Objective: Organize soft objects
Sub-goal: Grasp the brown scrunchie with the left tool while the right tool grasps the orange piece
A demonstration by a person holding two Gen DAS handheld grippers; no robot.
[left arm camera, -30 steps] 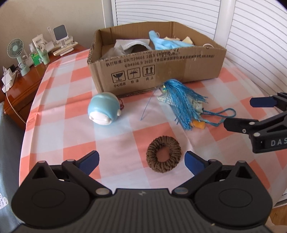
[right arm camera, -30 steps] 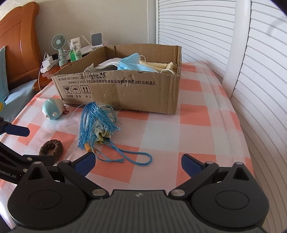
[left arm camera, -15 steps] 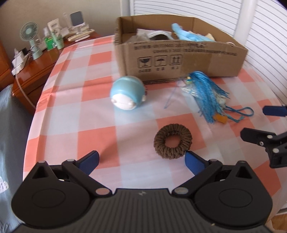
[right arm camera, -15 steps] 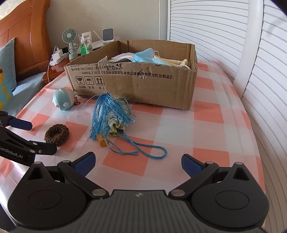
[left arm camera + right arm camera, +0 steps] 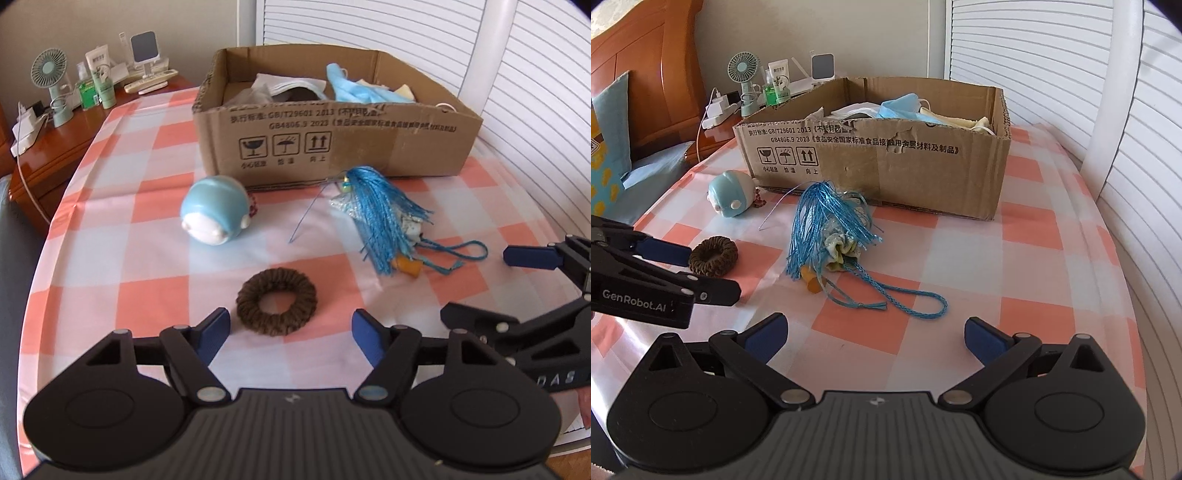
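Observation:
A brown knitted ring (image 5: 277, 302) (image 5: 713, 256) lies on the checked cloth just ahead of my open, empty left gripper (image 5: 291, 334). A pale blue round plush toy (image 5: 216, 209) (image 5: 732, 195) lies near the cardboard box (image 5: 332, 147) (image 5: 886, 162), which holds masks and soft items. A blue tassel pouch with a cord (image 5: 384, 218) (image 5: 831, 229) lies in front of the box. My right gripper (image 5: 877, 338) is open and empty, short of the cord loop. It shows at the right in the left wrist view (image 5: 491, 284).
A round table (image 5: 1052, 258) with a pink, white and blue checked cloth. A wooden side table (image 5: 48, 155) at the left carries a small fan (image 5: 50, 85), bottles and chargers. White shutters (image 5: 1071, 74) stand behind and to the right. A bed headboard (image 5: 646, 74) stands at far left.
My left gripper has swung and moved in toward the brown ring, which now lies between its fingertips' line. The right gripper has come closer to the tassel pouch. Nothing was picked up.

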